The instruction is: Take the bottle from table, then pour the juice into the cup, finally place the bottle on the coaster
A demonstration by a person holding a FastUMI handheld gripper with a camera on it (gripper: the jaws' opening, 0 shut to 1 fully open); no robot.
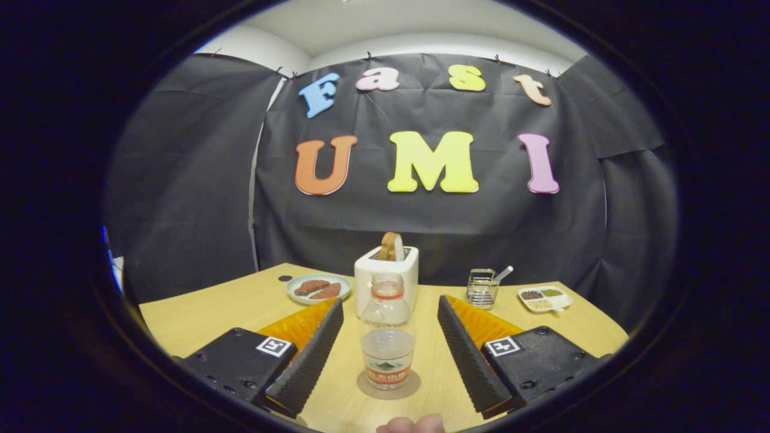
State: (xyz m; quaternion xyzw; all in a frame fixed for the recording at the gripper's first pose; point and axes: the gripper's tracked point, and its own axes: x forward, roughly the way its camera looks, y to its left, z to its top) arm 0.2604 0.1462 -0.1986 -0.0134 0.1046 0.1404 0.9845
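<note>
Though bottle (387, 334) sits upright on coaster (388, 385) between fingers, tongs (390, 346) spread wide, released; careless pull-back could clip bottle, topple it on table (198, 313).

The fisheye camera rides on the hand-held gripper (390, 346), low over the tabletop (210, 313) and looking level along its spread fingers. It faces the booth's black cloth wall, close to the bottle (387, 337) standing between the fingers.

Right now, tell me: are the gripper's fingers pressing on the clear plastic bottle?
No: the clear plastic bottle stands between the open gripper's fingers, gaps either side.
</note>
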